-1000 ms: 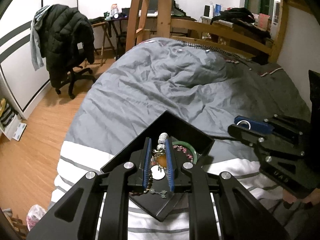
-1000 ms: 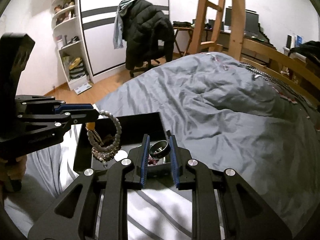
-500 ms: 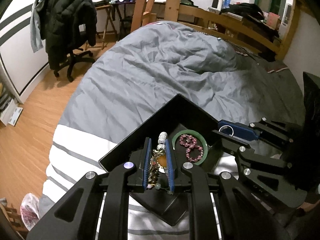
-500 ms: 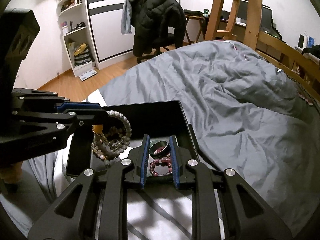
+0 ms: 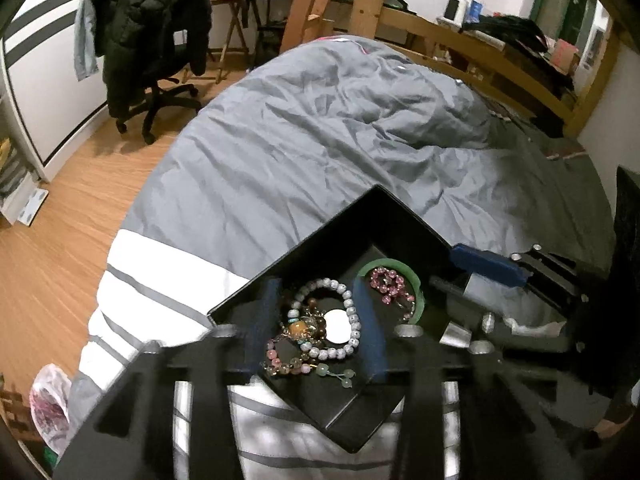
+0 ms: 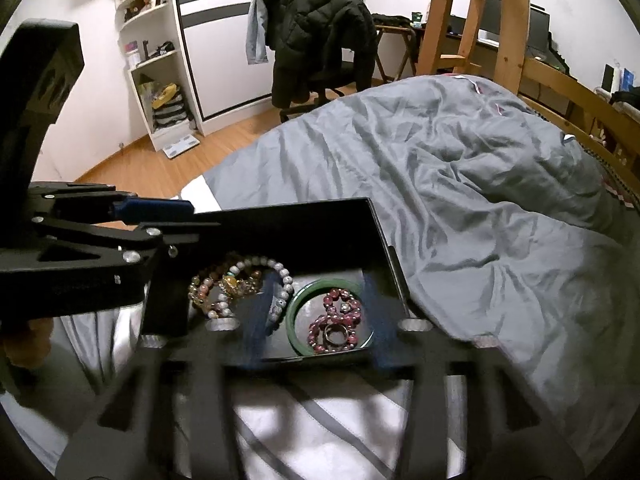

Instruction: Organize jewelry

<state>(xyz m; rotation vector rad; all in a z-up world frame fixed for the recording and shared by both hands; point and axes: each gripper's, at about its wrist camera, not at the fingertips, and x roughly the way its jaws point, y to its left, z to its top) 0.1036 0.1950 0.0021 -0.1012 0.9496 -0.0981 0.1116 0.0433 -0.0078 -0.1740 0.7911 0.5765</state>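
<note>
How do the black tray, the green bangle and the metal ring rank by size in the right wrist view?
Largest to smallest:
1. black tray
2. green bangle, lying inside the tray
3. metal ring, lying inside the bangle's loop
All sit close together, so the order is reliable.

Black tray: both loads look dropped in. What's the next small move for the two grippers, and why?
Probably lift both grippers straight up and back. The bead bracelets lie loose on the black tray floor between the open left gripper fingers, and the ring rests on the red beads inside the green bangle between the open right gripper fingers. A straight lift should avoid snagging anything.
</note>
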